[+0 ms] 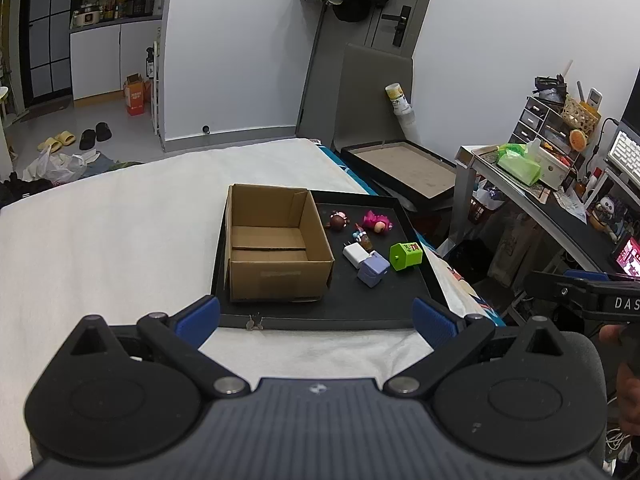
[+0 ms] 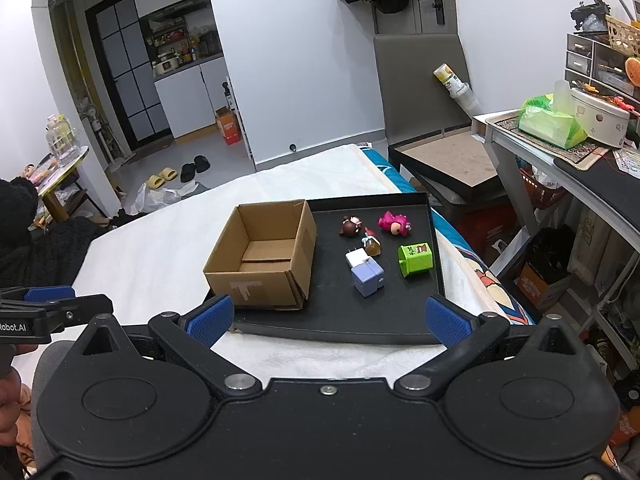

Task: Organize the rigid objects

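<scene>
- A lived-in room: a bed (image 1: 120, 240) under a white cover fills the foreground, with a kitchen nook and scattered slippers beyond and a cluttered desk to the right.
- A shallow black tray (image 1: 360, 312) lies on the bed. It likely serves as a firm, flat base on the soft bedding, and its raised rim would keep small pieces from rolling off.
- The open cardboard box (image 1: 276, 240) stands on the tray's left half. It is empty and its mouth faces up, so it looks like the intended container.
- The items to sort lie loose on the tray's right half, just beside the box:
  - a brown figurine (image 1: 339, 221)
  - a pink figurine (image 1: 378, 221)
  - a small bottle-like toy (image 1: 363, 239)
  - a white charger (image 1: 354, 256), touching a lavender cube (image 1: 373, 270)
  - a green block (image 1: 406, 255), slightly apart from the others
- The left gripper (image 1: 316, 316) hovers short of the tray's near edge, fingers spread wide and holding nothing.
- The right gripper (image 2: 328, 318) is likewise released and empty, level with the near rim on the toy side.
- Judging from this layout, nothing is packed yet. The right gripper sits closer to the toys, so it seems better placed for the first pick.
- The touching charger and cube may need care to lift one without nudging the other.
</scene>
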Action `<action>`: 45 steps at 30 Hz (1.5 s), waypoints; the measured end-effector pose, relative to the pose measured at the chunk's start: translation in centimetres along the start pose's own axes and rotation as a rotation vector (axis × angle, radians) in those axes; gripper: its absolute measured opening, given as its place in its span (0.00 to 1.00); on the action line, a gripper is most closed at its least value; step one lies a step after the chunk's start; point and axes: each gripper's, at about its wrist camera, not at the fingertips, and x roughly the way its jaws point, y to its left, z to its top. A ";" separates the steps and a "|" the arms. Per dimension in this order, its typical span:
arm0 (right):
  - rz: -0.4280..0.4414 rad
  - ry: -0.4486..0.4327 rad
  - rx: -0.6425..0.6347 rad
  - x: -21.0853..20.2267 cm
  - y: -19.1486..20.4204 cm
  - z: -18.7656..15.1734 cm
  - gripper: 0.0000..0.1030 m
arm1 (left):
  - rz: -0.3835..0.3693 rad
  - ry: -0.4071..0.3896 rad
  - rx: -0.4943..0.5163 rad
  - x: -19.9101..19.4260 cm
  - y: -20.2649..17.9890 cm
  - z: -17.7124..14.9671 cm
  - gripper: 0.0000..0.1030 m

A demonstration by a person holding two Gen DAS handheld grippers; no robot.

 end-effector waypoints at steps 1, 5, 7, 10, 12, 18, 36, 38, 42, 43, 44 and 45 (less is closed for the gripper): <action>0.001 0.000 -0.001 0.0 0.0 0.0 1.00 | 0.000 0.000 -0.001 0.0 0.0 -0.1 0.99; -0.001 0.000 -0.001 0.1 0.0 0.0 1.00 | 0.001 0.002 0.000 0.0 0.0 0.0 0.99; -0.003 0.001 0.000 0.0 0.0 0.0 1.00 | 0.000 0.002 0.000 0.0 0.0 0.0 0.99; -0.002 0.001 -0.002 0.0 0.0 -0.1 1.00 | 0.001 0.002 -0.001 0.1 0.0 0.0 0.99; -0.002 0.002 -0.002 0.0 0.0 -0.2 1.00 | 0.001 0.003 -0.002 0.1 0.0 0.1 0.99; -0.001 0.005 0.001 0.2 0.0 0.0 1.00 | 0.001 0.006 0.003 0.3 0.1 0.1 0.99; -0.001 0.054 -0.020 2.7 0.4 -0.5 1.00 | 0.006 0.036 -0.039 3.0 2.2 0.1 0.99; -0.007 0.055 -0.020 3.1 0.4 -0.5 1.00 | 0.005 0.041 -0.045 3.4 2.5 0.2 0.99; -0.010 0.069 -0.011 4.1 0.1 -0.4 1.00 | 0.018 0.038 -0.055 4.3 2.8 0.5 0.99; -0.012 0.073 -0.013 4.3 0.0 -0.4 1.00 | 0.022 0.037 -0.049 4.6 2.9 0.7 0.99; -0.012 0.074 -0.015 4.5 0.0 -0.4 1.00 | 0.024 0.036 -0.046 4.8 2.9 0.7 0.99; -0.009 0.074 -0.016 4.6 -0.1 -0.4 1.00 | 0.025 0.038 -0.048 5.1 3.0 0.8 0.99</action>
